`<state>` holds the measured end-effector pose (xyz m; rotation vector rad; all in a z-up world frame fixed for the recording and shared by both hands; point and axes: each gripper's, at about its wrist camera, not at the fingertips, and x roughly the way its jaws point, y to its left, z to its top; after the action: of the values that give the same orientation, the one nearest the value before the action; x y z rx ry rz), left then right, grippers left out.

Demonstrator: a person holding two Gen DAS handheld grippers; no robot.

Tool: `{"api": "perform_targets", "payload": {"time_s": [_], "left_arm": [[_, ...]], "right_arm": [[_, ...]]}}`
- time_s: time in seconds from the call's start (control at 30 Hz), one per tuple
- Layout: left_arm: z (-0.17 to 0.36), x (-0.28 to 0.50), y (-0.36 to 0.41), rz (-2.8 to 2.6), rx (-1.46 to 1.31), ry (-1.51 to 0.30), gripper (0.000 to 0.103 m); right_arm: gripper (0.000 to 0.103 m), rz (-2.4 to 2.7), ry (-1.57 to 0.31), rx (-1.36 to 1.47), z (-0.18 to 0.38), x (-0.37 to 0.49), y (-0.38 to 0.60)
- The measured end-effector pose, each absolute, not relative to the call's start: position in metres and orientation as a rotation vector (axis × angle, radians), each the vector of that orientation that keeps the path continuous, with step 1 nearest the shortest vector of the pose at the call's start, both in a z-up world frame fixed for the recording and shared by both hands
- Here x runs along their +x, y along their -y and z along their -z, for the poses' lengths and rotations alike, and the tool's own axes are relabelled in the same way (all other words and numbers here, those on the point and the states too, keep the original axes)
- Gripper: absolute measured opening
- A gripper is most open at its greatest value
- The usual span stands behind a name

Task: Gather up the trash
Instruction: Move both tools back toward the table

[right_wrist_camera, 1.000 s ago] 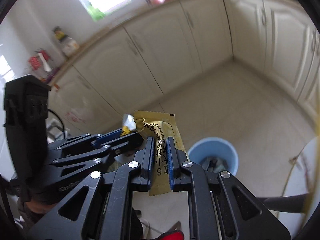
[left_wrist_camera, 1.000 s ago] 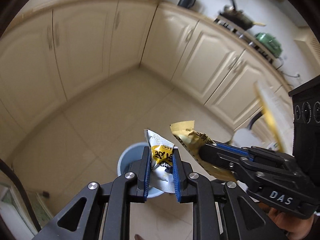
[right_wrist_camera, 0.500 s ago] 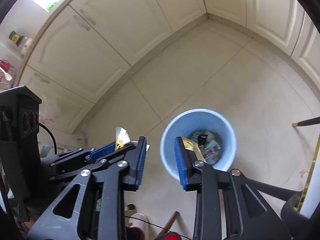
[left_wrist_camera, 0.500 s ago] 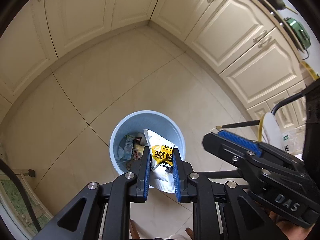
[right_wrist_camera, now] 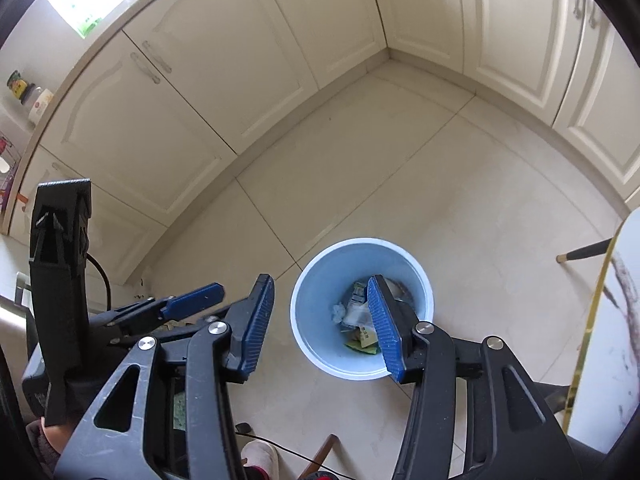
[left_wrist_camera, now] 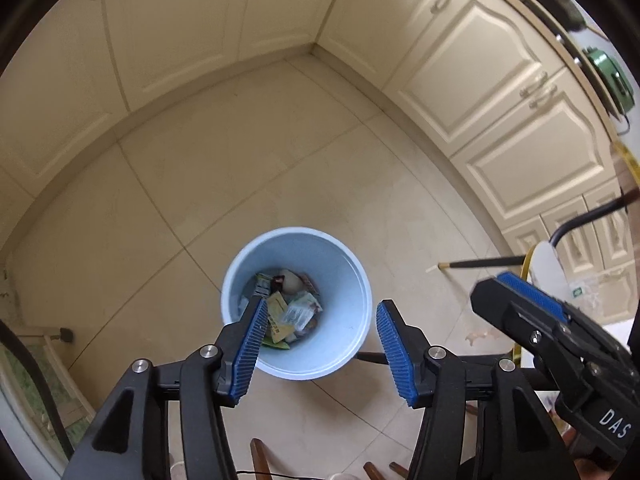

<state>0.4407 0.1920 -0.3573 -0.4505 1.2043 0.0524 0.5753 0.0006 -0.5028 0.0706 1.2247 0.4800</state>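
Above a pale tiled floor (left_wrist_camera: 248, 168), both grippers point steeply down at a light blue bin (left_wrist_camera: 344, 280) that stands upright, its round mouth facing up at them. The left gripper (left_wrist_camera: 320, 344) has just been opening its jaws, and nothing is between them now; the right gripper (right_wrist_camera: 320, 320) has likewise just been spreading, and its jaws are empty too. Wrappers (left_wrist_camera: 292, 308) lie jumbled at the bottom of the bin, with no shared direction. Open floor runs from the bin to the cream cabinets (right_wrist_camera: 208, 80), which meet in a corner. A dark chair leg (left_wrist_camera: 480, 263) crosses the floor near the bin, and a white table edge (right_wrist_camera: 624, 320) stands close by.
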Motion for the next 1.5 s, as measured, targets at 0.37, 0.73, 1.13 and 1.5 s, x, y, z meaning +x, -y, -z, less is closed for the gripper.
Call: {"api": "perform_targets", "payload": {"time_s": [0.37,0.73,1.13,1.5], "left_arm": [[0.21,0.34,-0.21,-0.268,-0.325,-0.859,0.07],[0.087,0.248,-0.112,-0.233,-0.178,-0.54,0.092],[0.057,0.102,-0.03,-0.135,-0.037,-0.245,0.102],[0.126,-0.013,0.031,-0.067,-0.009,-0.114,0.102]], "right_arm": [[0.074,-0.581,-1.026,0.022,0.393,0.506,-0.012],[0.103,-0.489,-0.681,-0.031,0.234,0.388,0.037],[0.103,-0.333,-0.424,-0.079,0.116,0.259,0.111],[0.103,-0.202,-0.275,-0.066,0.062,0.184,0.157]]}}
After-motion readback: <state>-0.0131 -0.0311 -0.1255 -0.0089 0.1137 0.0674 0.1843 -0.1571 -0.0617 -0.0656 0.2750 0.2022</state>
